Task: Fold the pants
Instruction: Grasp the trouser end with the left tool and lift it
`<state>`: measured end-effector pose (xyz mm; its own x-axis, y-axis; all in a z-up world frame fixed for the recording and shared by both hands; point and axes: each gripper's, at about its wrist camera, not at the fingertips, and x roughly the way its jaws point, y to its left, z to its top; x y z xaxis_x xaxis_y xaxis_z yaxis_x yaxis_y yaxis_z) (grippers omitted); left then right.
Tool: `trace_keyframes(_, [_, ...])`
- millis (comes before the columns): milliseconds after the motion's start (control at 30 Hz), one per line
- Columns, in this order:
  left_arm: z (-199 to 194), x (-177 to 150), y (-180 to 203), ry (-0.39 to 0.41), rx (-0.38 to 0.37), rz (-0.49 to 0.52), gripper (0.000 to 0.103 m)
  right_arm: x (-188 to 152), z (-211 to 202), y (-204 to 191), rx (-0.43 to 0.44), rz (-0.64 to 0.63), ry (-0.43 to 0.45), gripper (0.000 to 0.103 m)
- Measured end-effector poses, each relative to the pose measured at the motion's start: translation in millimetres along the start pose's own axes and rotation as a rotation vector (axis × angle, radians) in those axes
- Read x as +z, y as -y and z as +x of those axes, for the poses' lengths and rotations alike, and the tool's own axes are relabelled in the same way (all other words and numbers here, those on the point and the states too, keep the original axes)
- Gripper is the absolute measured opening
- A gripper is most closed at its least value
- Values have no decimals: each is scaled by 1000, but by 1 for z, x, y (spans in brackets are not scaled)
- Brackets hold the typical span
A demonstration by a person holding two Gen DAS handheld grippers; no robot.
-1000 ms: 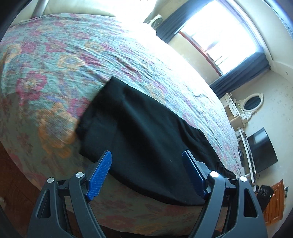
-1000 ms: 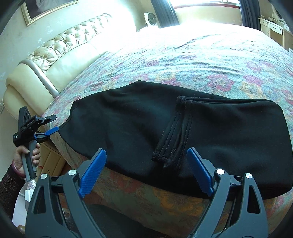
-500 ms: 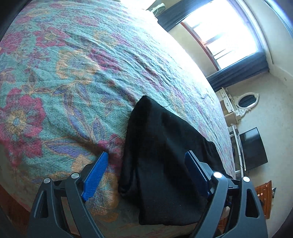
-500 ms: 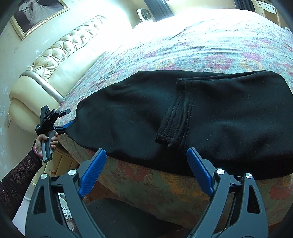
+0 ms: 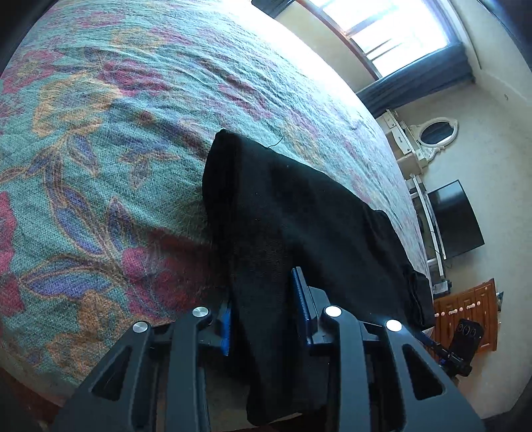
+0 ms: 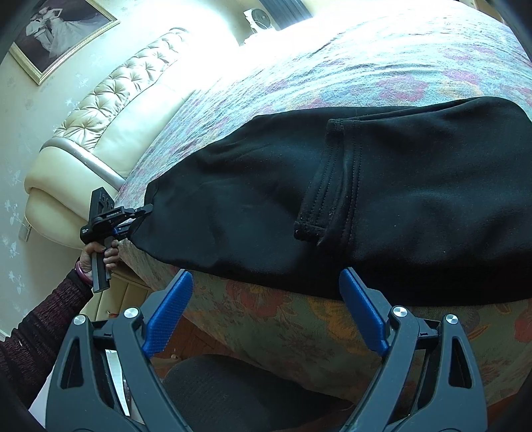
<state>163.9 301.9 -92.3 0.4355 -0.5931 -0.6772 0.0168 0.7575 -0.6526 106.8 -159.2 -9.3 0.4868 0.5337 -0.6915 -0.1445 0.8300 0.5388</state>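
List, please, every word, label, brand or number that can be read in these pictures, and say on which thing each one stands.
No text can be read.
Left gripper: a small white line of print on its body, too small to read.
Pants: no label shows.
Framed picture: an image only, no words.
TV: dark screen, no visible brand.
Right gripper: no markings show.

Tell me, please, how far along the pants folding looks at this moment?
Done: the black pants already lie doubled on the floral bedspread, a cuffed hem resting on top. In hand: the left gripper has just been closing its jaws and now pinches the pants' end at the bed edge. The right gripper hangs open short of the cloth. Left: carrying that end across for the next fold.
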Motion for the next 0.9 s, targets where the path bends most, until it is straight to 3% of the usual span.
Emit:
trace_keyframes(100, [-3,-1,-6,16,-52,-51,18,-1,4,1,2,14,-9,90])
trace_keyframes(200, [-6,-2,0,29,-52,-36,16,-3,2,6,-1,32,-7,90])
trace_keyframes(333, [-17,5,18,59,-138,-56,16,-5,-6,11,-8,46,10,90])
trace_keyframes(633, [-38,8,110,97,-230,7,16,-16,-34,14,15,70,63,90])
trace_keyframes(900, [-27,-2,198,82,-249,102,16,-25,-63,23,36,113,115,90])
